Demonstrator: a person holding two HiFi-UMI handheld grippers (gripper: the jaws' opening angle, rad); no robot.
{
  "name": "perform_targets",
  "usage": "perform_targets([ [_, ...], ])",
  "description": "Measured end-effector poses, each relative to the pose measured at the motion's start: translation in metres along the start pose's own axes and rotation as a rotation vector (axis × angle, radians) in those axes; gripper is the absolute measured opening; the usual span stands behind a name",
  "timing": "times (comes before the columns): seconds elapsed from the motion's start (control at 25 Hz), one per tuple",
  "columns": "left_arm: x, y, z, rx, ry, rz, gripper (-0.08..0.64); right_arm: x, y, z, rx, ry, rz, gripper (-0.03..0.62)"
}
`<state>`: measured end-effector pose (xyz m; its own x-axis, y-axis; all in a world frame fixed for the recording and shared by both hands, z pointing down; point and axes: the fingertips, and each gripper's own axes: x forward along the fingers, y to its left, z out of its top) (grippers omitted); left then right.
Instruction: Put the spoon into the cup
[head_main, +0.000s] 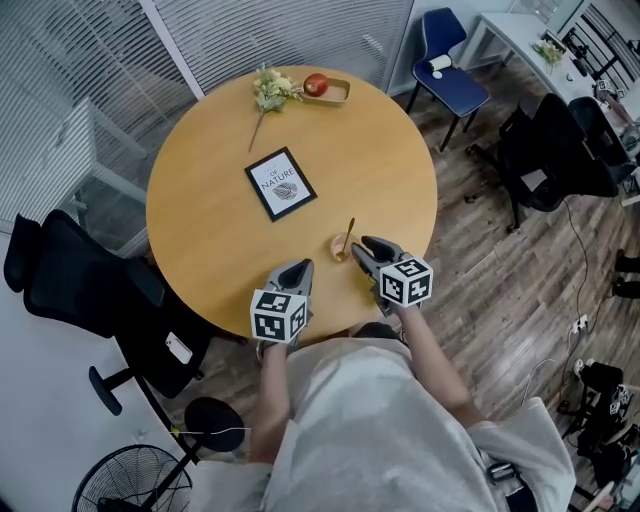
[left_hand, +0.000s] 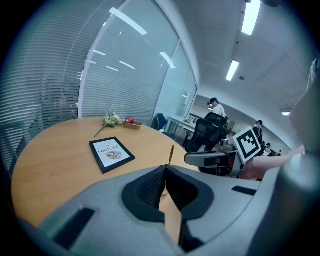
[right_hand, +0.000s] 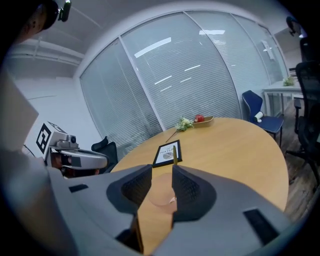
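The spoon (head_main: 350, 228) is seen standing in the small cup (head_main: 341, 248) on the tabletop (head_main: 220, 240), so the task is judged done, the right gripper (head_main: 363, 247) being spread, unloaded, just beside it and the left gripper (head_main: 303, 268) pressed together.

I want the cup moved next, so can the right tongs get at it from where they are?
Probably yes: the right tongs are open, the cup with its spoon sits just ahead, nothing between.

rnd wood table (head_main: 200, 200), framed print (head_main: 281, 183), flowers (head_main: 268, 88), apple (head_main: 316, 84) in tray (head_main: 341, 94)
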<state>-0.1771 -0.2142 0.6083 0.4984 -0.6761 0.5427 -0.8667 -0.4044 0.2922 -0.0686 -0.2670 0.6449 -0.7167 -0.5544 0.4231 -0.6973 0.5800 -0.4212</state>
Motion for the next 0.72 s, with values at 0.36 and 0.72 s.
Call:
perform_targets([
  [0.36, 0.006, -0.023, -0.004, 0.011, 0.001, -0.019, 0.009, -0.028, -0.008, -0.017, -0.039, 0.027, 0.009, 0.123],
  [0.72, 0.011, -0.045, -0.015, -0.006, 0.014, -0.033, 0.009, -0.055, -0.013, -0.024, -0.021, 0.002, -0.008, 0.123],
])
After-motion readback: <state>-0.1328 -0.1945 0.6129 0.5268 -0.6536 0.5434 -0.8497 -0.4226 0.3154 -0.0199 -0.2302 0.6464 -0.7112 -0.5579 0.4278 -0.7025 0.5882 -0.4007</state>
